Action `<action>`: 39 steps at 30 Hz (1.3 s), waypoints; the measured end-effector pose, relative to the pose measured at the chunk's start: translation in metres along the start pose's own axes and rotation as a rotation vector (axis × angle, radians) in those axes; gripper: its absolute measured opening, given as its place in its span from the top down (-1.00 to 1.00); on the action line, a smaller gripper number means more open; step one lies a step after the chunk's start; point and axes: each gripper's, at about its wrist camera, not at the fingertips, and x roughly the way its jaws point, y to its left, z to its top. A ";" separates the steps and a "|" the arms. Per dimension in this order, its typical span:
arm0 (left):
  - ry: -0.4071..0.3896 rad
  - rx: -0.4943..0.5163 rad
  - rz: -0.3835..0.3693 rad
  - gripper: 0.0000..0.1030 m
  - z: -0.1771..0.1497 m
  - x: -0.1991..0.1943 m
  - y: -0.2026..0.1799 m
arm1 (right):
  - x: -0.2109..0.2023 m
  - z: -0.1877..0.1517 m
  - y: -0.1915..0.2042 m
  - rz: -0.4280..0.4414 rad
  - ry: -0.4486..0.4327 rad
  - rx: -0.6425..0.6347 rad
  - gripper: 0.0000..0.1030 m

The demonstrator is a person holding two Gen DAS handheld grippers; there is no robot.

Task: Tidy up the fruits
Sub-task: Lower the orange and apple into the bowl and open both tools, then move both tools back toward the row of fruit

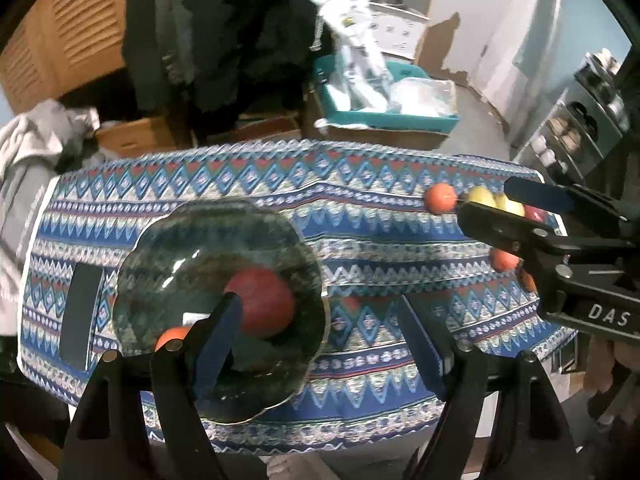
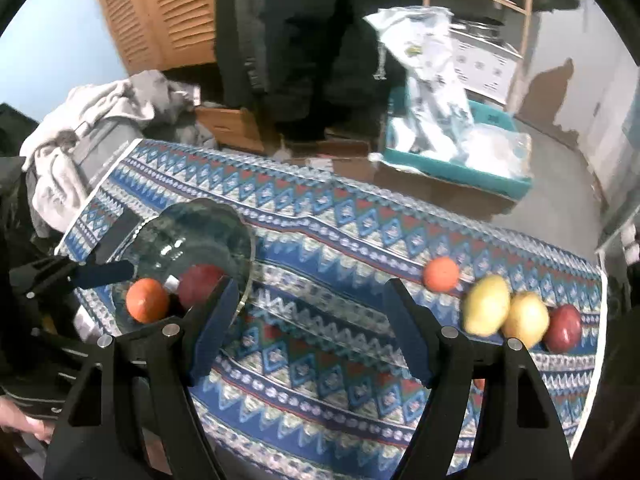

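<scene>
A clear glass bowl (image 1: 168, 248) sits on the patterned cloth at the left and holds a red apple (image 1: 262, 302) and an orange (image 1: 172, 336). In the right wrist view the bowl (image 2: 200, 228) shows the same apple (image 2: 198, 284) and orange (image 2: 146, 300). At the right of the cloth lie an orange (image 2: 441, 274), two yellow fruits (image 2: 486, 304) (image 2: 526, 318) and a red apple (image 2: 564, 328). My left gripper (image 1: 320, 336) is open over the bowl's near edge. My right gripper (image 2: 308, 328) is open and empty above the middle of the cloth; it also shows in the left wrist view (image 1: 508, 204).
The patterned cloth (image 2: 340, 240) covers the table. Another small orange fruit (image 1: 504, 260) lies near the right gripper. A dark flat object (image 1: 80, 316) lies left of the bowl. Behind the table are a teal bin with bags (image 2: 460, 160), cardboard boxes, hanging dark clothes and a laundry pile (image 2: 92, 128).
</scene>
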 end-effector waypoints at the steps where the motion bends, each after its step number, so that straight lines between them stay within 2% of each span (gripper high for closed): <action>1: -0.003 0.010 -0.005 -0.57 0.001 -0.001 -0.005 | -0.003 -0.002 -0.006 -0.009 -0.002 0.008 -0.47; 21: -0.011 0.169 -0.070 -0.57 0.014 -0.001 -0.097 | -0.069 -0.052 -0.139 -0.145 -0.035 0.222 -0.47; 28: 0.006 0.245 -0.093 -0.57 0.014 0.009 -0.135 | -0.075 -0.071 -0.174 -0.190 -0.016 0.269 -0.47; 39: 0.036 0.300 -0.129 -0.57 0.020 0.029 -0.179 | -0.070 -0.107 -0.219 -0.209 0.023 0.361 -0.47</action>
